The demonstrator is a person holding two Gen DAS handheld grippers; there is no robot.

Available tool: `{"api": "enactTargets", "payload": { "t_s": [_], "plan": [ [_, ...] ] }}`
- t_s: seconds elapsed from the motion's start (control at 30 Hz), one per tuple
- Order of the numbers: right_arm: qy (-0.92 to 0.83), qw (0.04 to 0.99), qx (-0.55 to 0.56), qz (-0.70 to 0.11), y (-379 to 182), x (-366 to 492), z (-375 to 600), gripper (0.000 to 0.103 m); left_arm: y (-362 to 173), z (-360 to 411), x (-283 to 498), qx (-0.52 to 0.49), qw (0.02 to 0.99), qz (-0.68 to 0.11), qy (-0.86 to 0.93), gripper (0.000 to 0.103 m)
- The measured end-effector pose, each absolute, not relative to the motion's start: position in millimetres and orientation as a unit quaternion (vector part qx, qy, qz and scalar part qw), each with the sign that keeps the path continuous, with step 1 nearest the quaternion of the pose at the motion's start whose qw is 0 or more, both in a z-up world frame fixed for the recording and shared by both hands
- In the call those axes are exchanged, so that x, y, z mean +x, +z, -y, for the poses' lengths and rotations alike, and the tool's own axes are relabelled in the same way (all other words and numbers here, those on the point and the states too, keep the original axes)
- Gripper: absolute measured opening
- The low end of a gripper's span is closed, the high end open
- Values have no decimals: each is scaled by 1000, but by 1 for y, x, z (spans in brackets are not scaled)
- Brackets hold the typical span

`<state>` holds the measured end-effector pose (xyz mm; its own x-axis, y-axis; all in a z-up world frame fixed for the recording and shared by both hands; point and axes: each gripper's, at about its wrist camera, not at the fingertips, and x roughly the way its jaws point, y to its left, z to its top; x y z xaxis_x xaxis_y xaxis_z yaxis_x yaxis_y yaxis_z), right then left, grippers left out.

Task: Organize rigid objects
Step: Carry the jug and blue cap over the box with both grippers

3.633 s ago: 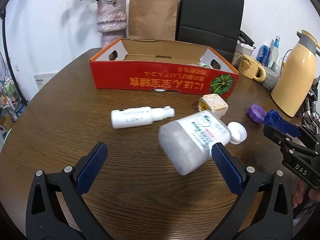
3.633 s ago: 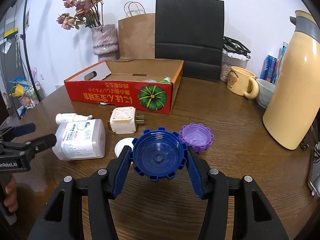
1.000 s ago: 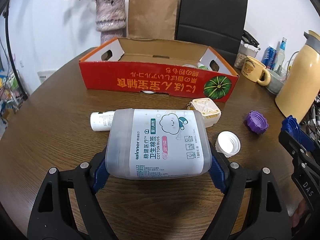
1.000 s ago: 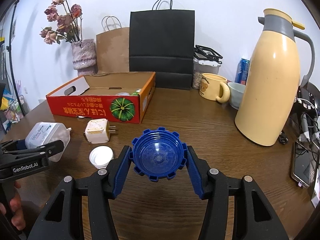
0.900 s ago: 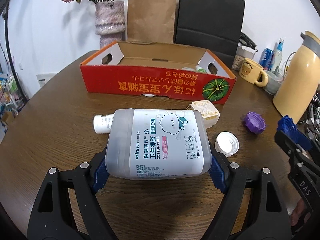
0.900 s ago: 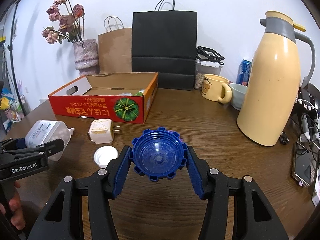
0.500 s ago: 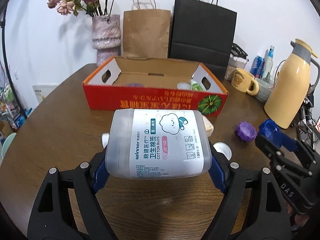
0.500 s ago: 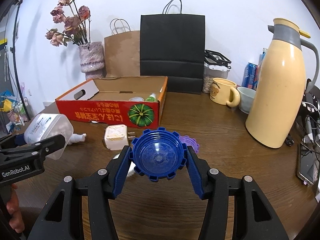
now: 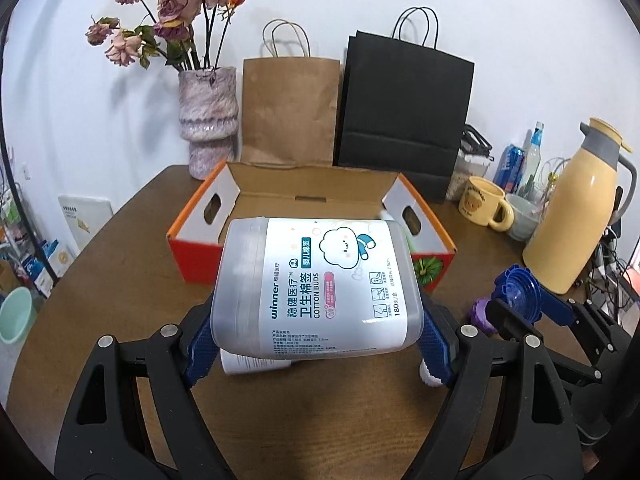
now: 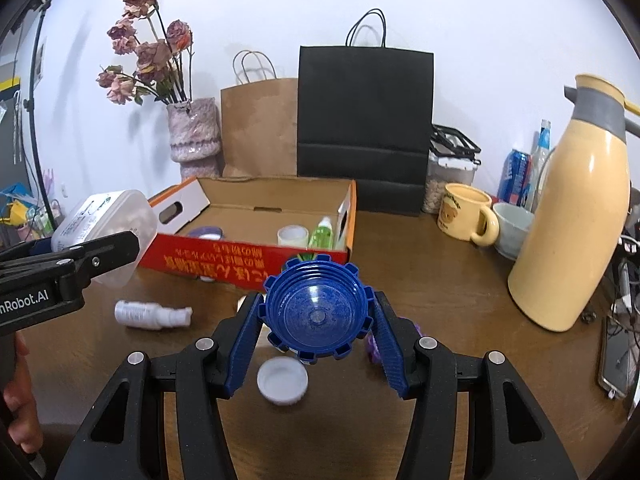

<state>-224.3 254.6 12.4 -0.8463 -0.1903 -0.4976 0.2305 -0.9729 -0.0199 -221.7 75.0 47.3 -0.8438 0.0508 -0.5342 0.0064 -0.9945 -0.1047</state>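
My left gripper is shut on a clear cotton bud box with a white label, held lying crosswise above the table in front of the red cardboard box. In the right wrist view the same cotton bud box and left gripper hang at the left. My right gripper is shut on a blue ribbed cap, its hollow side facing the camera; the blue cap also shows at the right of the left wrist view. The red box holds a small white jar, a green bottle and a purple item.
On the wooden table lie a small white spray bottle, a white lid and a purple cap. A yellow thermos, a yellow mug, a bowl, cans, a vase and two paper bags stand behind and right. A phone lies far right.
Both grippers have risen with their loads and come nearer the red box, which now shows more of its inside. The white charger plug has dropped out of sight behind the held things.
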Motion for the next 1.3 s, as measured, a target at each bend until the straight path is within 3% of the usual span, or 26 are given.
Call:
{"api": "enactTargets", "payload": {
  "t_s": [1.3],
  "plan": [
    [-958,131,254,-22,26,-367,-211,59,62,-39,-354,-258,-22,84,962,79]
  ]
}}
